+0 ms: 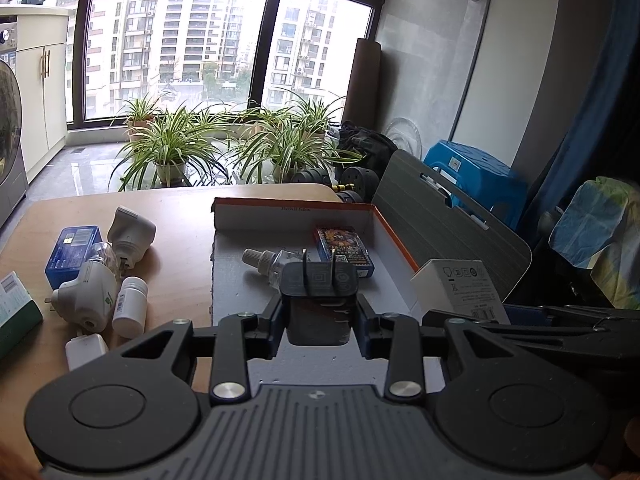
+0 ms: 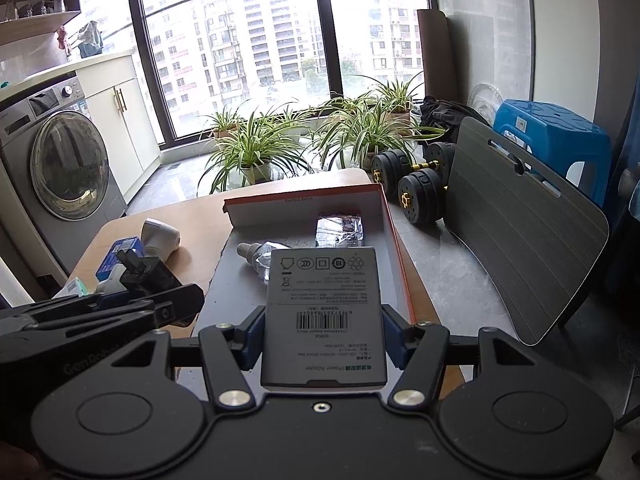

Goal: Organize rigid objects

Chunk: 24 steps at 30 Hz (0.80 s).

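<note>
Between the left gripper's (image 1: 319, 316) fingers (image 1: 269, 322) a black power adapter (image 1: 318, 304) is clamped, prongs pointing up; the fingers are drawn in as far as the adapter's sides allow. Just ahead of these fingers a clear refill bottle (image 1: 269, 261) with a ribbed cap is seen lying on its side inside the orange-rimmed box lid (image 1: 394, 236). A colourful card box (image 1: 345, 249) is seen lying flat beyond the bottle, further inside the lid. Left of the fingers, on the wooden counter (image 1: 182, 240), loose items are scattered: a blue box (image 1: 72, 254), two white plug-in units (image 1: 130, 234), a small white bottle (image 1: 130, 306), a white charger (image 1: 86, 350) and a green-white carton (image 1: 14, 308) at the frame edge.

A white adapter box (image 2: 323, 316) is gripped by the right gripper (image 2: 323, 338), label and barcode facing up; its fingers (image 2: 251, 340) are held about half open against the box's two sides. The same bottle (image 2: 260, 258) and card box (image 2: 339, 228) are seen ahead of these fingers, within the lid (image 2: 394, 248). To the left of these fingers the left gripper (image 2: 132, 300) with its black adapter (image 2: 144, 274) is visible. Off to the right a grey lap board (image 2: 520, 252) is leaned upright, with dumbbells (image 2: 416, 184) and a blue stool (image 2: 560, 140) behind it on the floor.
</note>
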{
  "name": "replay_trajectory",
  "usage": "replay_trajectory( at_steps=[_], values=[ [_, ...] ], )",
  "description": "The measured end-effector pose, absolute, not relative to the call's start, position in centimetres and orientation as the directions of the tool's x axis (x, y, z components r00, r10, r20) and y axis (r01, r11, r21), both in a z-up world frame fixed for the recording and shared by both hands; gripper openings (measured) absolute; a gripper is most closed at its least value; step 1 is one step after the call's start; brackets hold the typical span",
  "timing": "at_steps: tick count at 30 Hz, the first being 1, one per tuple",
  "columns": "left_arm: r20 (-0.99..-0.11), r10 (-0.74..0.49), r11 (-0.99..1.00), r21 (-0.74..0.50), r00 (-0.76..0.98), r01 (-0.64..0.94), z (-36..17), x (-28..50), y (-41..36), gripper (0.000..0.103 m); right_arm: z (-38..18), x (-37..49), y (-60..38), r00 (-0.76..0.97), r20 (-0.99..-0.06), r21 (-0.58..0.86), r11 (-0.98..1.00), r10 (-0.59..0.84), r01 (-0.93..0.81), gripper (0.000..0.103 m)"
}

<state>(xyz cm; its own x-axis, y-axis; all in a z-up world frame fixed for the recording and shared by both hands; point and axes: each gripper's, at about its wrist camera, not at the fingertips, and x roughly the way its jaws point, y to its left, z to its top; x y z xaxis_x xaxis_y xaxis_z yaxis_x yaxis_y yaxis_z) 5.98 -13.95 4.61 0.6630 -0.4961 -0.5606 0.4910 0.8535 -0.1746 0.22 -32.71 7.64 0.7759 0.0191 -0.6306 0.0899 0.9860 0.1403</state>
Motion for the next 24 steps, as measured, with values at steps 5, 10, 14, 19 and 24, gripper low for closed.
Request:
replay_trajectory(
  at_steps=[5, 10, 14, 19, 24],
  values=[
    [-0.565, -0.495, 0.854, -0.175, 0.66, 0.49, 4.5, 6.1, -14.0, 0.036, 7.5, 0.3, -32.7, 0.775, -0.632, 0.141, 0.986, 0.019, 0.091, 0.071],
    [-0.571, -0.495, 0.854, -0.179, 0.655, 0.489, 4.2, 6.1, -14.0, 0.036, 6.9, 0.3, -32.7, 0.77, -0.638, 0.14, 0.986, 0.019, 0.092, 0.071],
    [-0.575, -0.493, 0.854, -0.178, 0.653, 0.488, 4.0, 6.2, -14.1, 0.036, 6.7, 0.4, -32.9, 0.768, -0.641, 0.142, 0.985, 0.019, 0.095, 0.071],
    [-0.582, -0.491, 0.855, -0.177, 0.649, 0.488, 3.8, 6.4, -14.2, 0.036, 6.5, 0.7, -33.0, 0.762, -0.647, 0.145, 0.985, 0.019, 0.099, 0.071],
    [-0.59, -0.488, 0.855, -0.176, 0.643, 0.488, 3.4, 6.6, -14.4, 0.036, 6.1, 1.0, -33.1, 0.757, -0.653, 0.147, 0.984, 0.019, 0.102, 0.071]
  ],
)
